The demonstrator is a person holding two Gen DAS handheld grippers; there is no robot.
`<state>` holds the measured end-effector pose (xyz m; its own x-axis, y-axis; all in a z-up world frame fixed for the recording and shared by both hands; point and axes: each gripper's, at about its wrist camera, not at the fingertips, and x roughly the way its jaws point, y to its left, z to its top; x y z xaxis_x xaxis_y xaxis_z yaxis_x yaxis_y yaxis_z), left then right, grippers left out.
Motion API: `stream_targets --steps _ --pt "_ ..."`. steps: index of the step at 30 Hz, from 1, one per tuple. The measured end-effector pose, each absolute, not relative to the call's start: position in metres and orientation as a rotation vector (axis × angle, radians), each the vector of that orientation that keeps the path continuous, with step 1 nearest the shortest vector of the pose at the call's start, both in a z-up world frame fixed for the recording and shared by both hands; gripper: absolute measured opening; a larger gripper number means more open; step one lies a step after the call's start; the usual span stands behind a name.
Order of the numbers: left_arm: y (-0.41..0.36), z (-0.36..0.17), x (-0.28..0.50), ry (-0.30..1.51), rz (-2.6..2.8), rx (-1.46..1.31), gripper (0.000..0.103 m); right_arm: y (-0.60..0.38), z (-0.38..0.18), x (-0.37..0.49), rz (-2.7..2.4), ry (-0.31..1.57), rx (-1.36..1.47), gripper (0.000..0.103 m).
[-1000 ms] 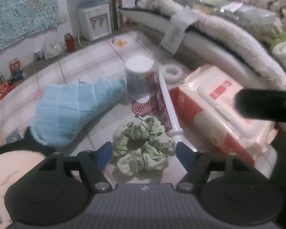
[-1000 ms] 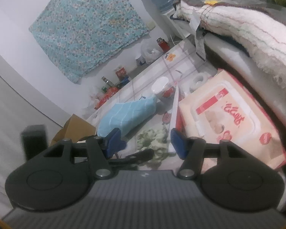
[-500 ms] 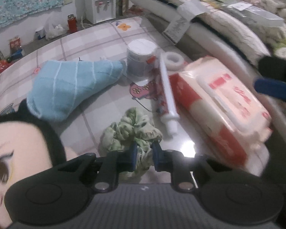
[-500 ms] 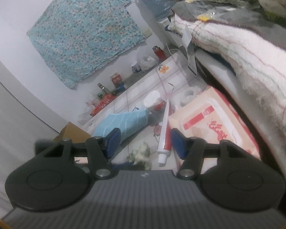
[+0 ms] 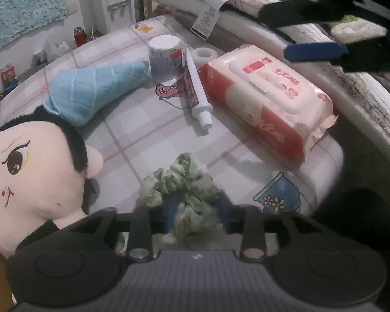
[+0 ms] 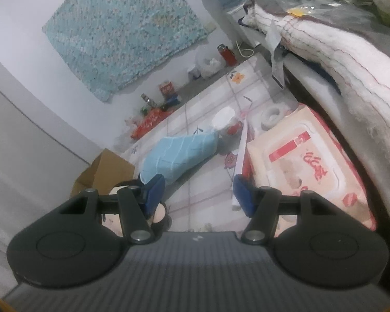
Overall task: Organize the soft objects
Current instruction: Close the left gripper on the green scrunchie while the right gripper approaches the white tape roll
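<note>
A green scrunchie (image 5: 184, 179) lies bunched on the checked tablecloth (image 5: 132, 140), right between the blue pads of my left gripper (image 5: 195, 213). Its jaws are opening, blurred with motion, and the cloth still fills the gap. A plush doll head (image 5: 31, 166) rests just left of it, wearing a light blue knitted piece (image 5: 91, 91). My right gripper (image 6: 199, 195) hovers open over the table with nothing between its fingers; it also shows as my right gripper (image 5: 306, 31) at the top right of the left wrist view. The blue knit (image 6: 179, 156) lies ahead of it.
A pink pack of wet wipes (image 5: 267, 98), a toothpaste tube (image 5: 195, 85), a white can (image 5: 163, 57) and a tape roll (image 5: 205, 54) sit on the table. Folded blankets (image 6: 338, 52) are piled along the right. A cardboard box (image 6: 104, 171) stands past the table's left edge.
My left gripper shut on the scrunchie, drew it toward the near edge beside the doll, and its jaws have now parted. The right gripper stayed open and nearly still.
</note>
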<state>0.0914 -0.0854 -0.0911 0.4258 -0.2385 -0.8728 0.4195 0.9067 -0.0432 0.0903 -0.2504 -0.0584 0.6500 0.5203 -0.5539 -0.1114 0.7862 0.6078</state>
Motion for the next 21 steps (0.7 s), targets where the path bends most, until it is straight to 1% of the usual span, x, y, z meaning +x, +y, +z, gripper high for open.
stream_targets --steps 2,3,5,8,10,12,14,18,21 --pt "-0.085 -0.090 0.089 1.039 -0.414 0.190 0.067 -0.250 -0.052 0.100 0.376 0.804 0.532 0.060" --pt "-0.085 -0.088 0.088 1.022 -0.417 0.194 0.073 -0.250 -0.049 0.105 0.366 0.810 0.512 0.062" --pt "-0.085 -0.084 0.085 0.971 -0.423 0.213 0.078 -0.248 -0.041 0.122 0.353 0.819 0.434 0.064" --pt "-0.090 -0.085 0.088 0.950 -0.415 0.262 0.078 -0.240 -0.035 0.152 0.332 0.858 0.315 0.065" --pt "-0.094 -0.093 0.094 0.983 -0.417 0.279 0.076 -0.234 -0.038 0.178 0.311 0.903 0.243 0.065" --pt "-0.095 -0.105 0.099 1.024 -0.416 0.291 0.067 -0.227 -0.045 0.204 0.297 0.949 0.158 0.064" --pt "-0.095 -0.115 0.103 1.051 -0.404 0.304 0.066 -0.222 -0.053 0.227 0.276 0.995 0.092 0.064" --pt "-0.087 -0.118 0.105 1.041 -0.399 0.294 0.050 -0.213 -0.073 0.263 0.245 1.066 -0.035 0.062" --pt "-0.081 -0.119 0.107 1.037 -0.392 0.283 0.044 -0.207 -0.088 0.280 0.241 1.115 -0.087 0.061"
